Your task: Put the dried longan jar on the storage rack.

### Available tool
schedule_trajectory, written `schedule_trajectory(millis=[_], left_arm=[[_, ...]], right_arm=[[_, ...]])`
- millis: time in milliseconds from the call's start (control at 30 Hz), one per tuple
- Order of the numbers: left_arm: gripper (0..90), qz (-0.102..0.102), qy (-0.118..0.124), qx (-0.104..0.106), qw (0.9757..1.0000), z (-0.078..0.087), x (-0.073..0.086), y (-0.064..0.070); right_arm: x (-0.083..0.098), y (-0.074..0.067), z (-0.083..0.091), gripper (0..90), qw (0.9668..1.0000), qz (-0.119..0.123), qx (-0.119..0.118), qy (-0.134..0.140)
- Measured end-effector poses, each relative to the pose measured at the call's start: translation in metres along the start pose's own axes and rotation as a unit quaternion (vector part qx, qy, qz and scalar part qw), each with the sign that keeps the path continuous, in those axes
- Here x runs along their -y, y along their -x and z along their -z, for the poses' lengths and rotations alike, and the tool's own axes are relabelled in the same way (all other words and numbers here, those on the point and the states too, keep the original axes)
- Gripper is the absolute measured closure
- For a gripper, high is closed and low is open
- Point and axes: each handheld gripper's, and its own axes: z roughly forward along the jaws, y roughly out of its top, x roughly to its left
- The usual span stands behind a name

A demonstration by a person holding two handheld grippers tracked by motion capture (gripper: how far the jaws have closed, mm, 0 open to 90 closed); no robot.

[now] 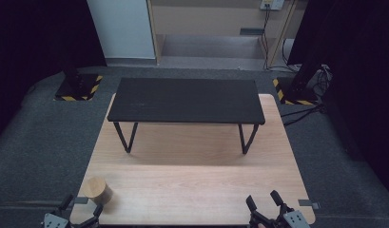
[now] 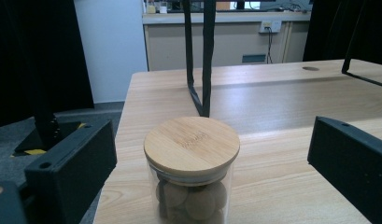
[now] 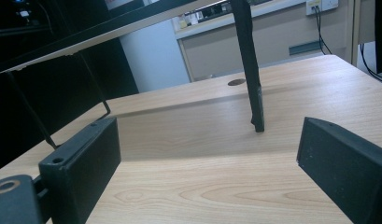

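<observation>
A lidded glass jar (image 2: 192, 175) stands on the tabletop (image 1: 192, 180) between the left gripper's (image 2: 212, 168) wide-open fingers (image 2: 72, 170), untouched. Likely slippery and breakable, it is best held by its sides below the lid. The right gripper (image 3: 209, 172) hangs open, empty.

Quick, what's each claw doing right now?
Left claw: open, jaws either side of the jar, not touching it.
Right claw: open, nothing between its jaws.

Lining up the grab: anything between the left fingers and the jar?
Nothing. In the left gripper view, the lidded jar sits between the open left gripper fingers, gaps bare.
</observation>
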Motion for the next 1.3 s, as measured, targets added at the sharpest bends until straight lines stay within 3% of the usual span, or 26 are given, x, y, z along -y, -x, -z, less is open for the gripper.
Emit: schedule_trajectory(millis=[567,767,1133,1300], left_arm=[[0.1,0.001,0.001,-0.001,1.0,-0.008,0.011,0.003],[0.2,0.001,-0.015,-0.008,0.9999,-0.019,0.018,0.001],[2.1,0.005,-0.061,-0.003,0.9982,-0.048,0.032,-0.016],[3.0,0.005,-0.063,0.001,0.998,-0.053,0.033,-0.019]], right_arm=[[0.003,0.0,-0.001,6.2,1.0,-0.004,-0.002,-0.005],[0.004,0.001,0.0,6.2,1.0,-0.005,0.003,-0.008],[0.005,0.002,0.0,6.1,0.9998,-0.009,0.012,-0.016],[0.005,0.002,0.0,6.1,0.9997,-0.009,0.014,-0.019]])
